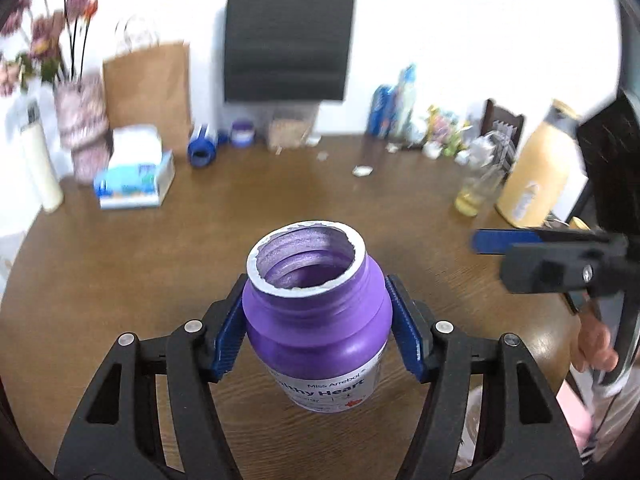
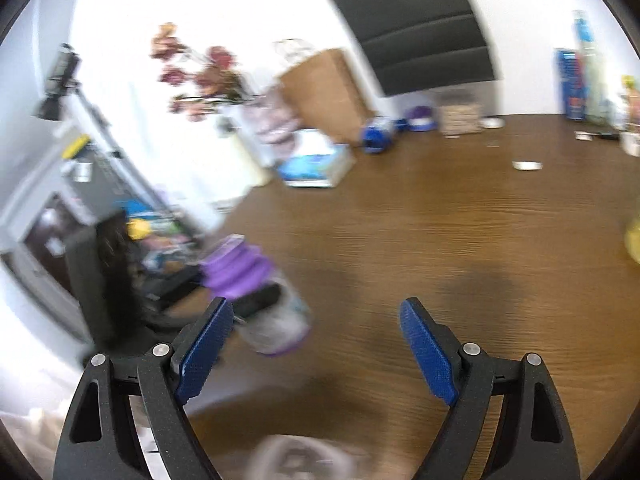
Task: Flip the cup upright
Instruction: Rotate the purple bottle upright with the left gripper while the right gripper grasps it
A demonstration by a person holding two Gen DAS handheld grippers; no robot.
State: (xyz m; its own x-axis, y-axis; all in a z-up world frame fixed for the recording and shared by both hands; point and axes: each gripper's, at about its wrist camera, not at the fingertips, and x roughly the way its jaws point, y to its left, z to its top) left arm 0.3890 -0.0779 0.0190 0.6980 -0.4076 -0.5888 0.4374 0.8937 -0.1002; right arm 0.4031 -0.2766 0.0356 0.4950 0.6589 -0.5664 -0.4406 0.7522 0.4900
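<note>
Left gripper (image 1: 316, 328): blue pads clamped on either side of the purple cup (image 1: 318, 320) (really a lidless jar, white label low on its body, ragged foil remnant on the rim). Cup held clear above the wooden table (image 1: 280, 192), mouth up and tipped slightly toward the far side, hollow ribbed interior visible. Same cup caught in the right wrist view (image 2: 256, 280), blurred, at lower left beside the table edge, with a dark finger of the left tool across it.

Right gripper (image 2: 316, 356): spread wide, nothing between the blue pads, only bare wood beyond them. Also seen from the left wrist camera at far right (image 1: 552, 256), well apart from the cup, a hand (image 1: 596, 344) below it on the handle.

Along the back of the table: tissue box (image 1: 134, 178), brown paper bag (image 1: 148, 92), patterned vase (image 1: 82, 128) with flowers, cream-yellow bottle (image 1: 536, 176) at right. Black panel (image 1: 288, 32) on the white wall.
</note>
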